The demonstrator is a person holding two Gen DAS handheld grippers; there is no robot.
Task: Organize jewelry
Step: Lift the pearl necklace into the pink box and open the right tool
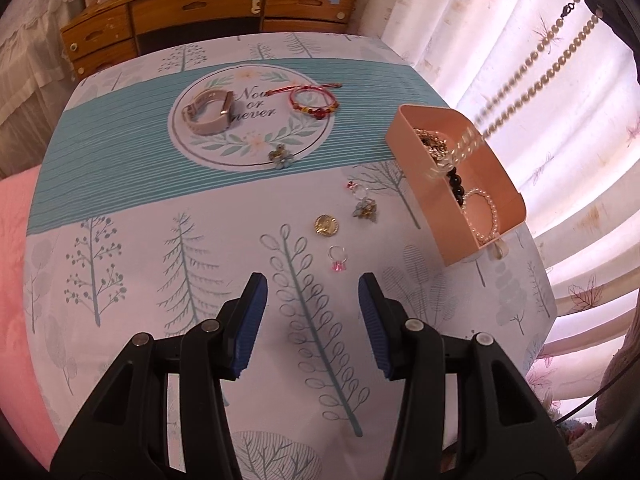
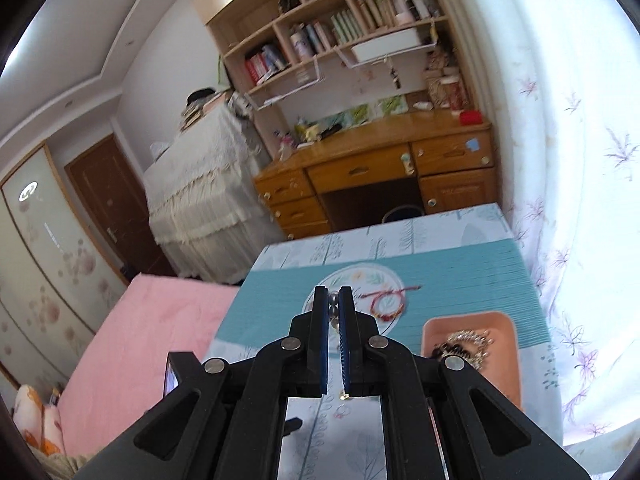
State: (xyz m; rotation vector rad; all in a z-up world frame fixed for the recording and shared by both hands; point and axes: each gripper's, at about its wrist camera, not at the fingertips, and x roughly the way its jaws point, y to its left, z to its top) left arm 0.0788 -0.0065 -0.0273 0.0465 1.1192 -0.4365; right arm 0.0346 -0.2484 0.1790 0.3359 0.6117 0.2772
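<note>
- We read the right gripper [image 2: 333,304] as pinched shut on the pearl necklace [image 1: 536,84]: in its own view a few beads show in the narrow slit between the blue pads [image 2: 345,344].
- In the left wrist view the strand hangs in two lines from the upper right corner down toward the pink tray [image 1: 424,204]. Its lower end is blurred over the tray's contents.
- The left gripper [image 1: 312,292] stands half spread and empty, hovering above the tablecloth [image 1: 120,184] near the pink ring [image 1: 338,258].
- Step in hand, by our judgement: loading the necklace into the tray. The next move calls for lowering the strand so it coils inside the walls, then parting the right pads.
- Risk, as we judge it: a swinging strand may drape over the tray rim.
- Still loose on the cloth: the watch [image 1: 208,114], the red bracelet [image 1: 314,100], two charm earrings [image 1: 280,156] [image 1: 364,206] and the gold coin-like piece [image 1: 327,225]. The left gripper is best placed for the ring.
- Already in the tray: a gold chain, black beads and a small pearl bracelet [image 1: 482,216].
- Hard to make out: the right gripper's body is cut off at the frame corner in the left view; we cannot tell whether the strand's lower end touches the tray contents; the tray's near end is hidden behind the right gripper in its own view.
</note>
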